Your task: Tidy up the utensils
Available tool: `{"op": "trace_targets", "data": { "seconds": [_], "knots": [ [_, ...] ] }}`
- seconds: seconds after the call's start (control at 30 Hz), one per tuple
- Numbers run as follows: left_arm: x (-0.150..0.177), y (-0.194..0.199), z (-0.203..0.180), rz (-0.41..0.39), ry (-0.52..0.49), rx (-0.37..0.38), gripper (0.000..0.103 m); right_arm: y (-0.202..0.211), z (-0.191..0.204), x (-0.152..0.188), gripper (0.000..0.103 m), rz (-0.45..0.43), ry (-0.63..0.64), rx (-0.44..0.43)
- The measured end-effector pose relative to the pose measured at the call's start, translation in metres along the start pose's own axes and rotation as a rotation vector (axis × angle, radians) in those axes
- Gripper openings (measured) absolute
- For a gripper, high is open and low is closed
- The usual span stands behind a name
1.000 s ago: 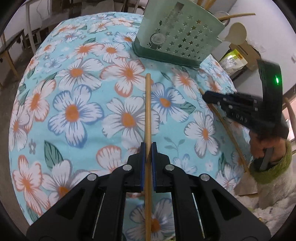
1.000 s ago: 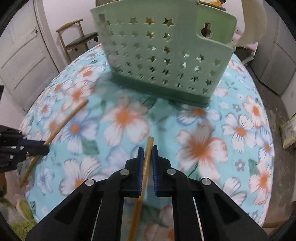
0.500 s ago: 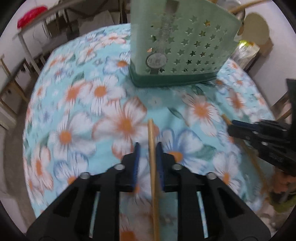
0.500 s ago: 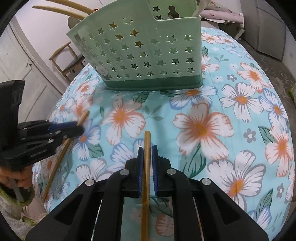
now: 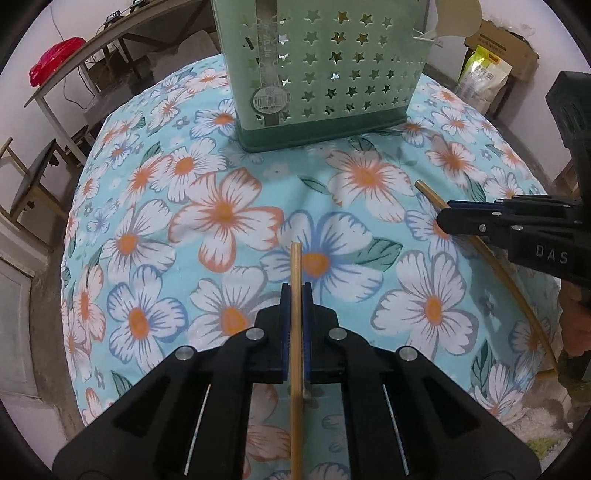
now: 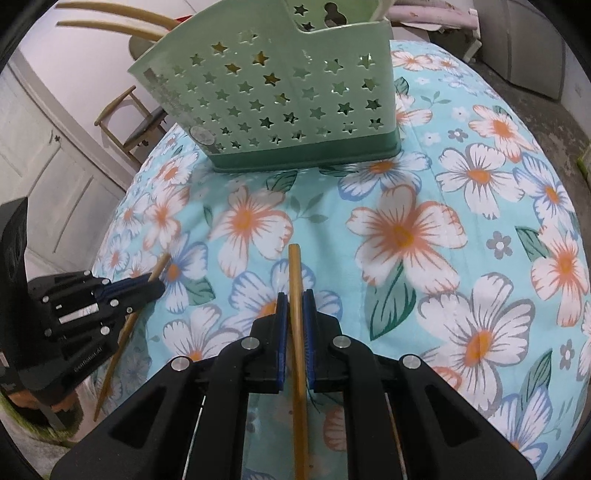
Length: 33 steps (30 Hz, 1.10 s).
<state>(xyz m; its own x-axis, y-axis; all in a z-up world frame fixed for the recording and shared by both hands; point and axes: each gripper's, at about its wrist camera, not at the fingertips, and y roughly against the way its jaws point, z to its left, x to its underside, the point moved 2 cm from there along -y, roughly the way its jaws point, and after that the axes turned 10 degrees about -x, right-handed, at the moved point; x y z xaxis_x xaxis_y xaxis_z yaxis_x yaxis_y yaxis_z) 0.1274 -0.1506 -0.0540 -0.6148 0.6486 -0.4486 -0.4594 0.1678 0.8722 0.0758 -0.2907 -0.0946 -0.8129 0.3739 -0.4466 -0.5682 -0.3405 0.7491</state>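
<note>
Left chopstick (image 5: 296,295) clamped in left gripper (image 5: 296,295), tip sticking out past the pads over the floral tablecloth (image 5: 221,214); jaws just closed a bit further on it. Right chopstick (image 6: 295,291) pinched the same way in right gripper (image 6: 295,295), also off the cloth. Green star-punched utensil caddy (image 5: 332,74) stands upright ahead of both, nothing between it and the tips; wooden utensils (image 6: 110,18) poke out of its top. Chair (image 6: 136,114) and door (image 6: 44,155) behind. Versus a second ago: caddy sits closer and more centred in the left view, and the right gripper has swung nearer the left.
</note>
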Motion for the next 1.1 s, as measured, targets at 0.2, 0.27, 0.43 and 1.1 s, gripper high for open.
{"op": "trace_targets", "data": {
  "seconds": [0.2, 0.27, 0.43, 1.1],
  "knots": [
    [-0.0003, -0.0006, -0.0015, -0.001, -0.011, -0.011, 0.004, 0.0023, -0.0016, 0.0008, 0.010, -0.003, -0.016, -0.005],
    [-0.0008, -0.0011, -0.0023, 0.000, -0.013, -0.015, 0.004, 0.0029, -0.0019, 0.0007, 0.010, -0.003, -0.020, -0.007],
    [-0.0005, -0.0019, -0.0035, 0.000, -0.019, -0.022, 0.004, 0.0045, -0.0030, 0.0009, 0.018, -0.003, -0.035, -0.031],
    [-0.0063, -0.0065, -0.0071, -0.002, -0.044, -0.044, 0.004, 0.0071, -0.0019, 0.0024, 0.020, -0.009, -0.041, -0.041]
  ]
}}
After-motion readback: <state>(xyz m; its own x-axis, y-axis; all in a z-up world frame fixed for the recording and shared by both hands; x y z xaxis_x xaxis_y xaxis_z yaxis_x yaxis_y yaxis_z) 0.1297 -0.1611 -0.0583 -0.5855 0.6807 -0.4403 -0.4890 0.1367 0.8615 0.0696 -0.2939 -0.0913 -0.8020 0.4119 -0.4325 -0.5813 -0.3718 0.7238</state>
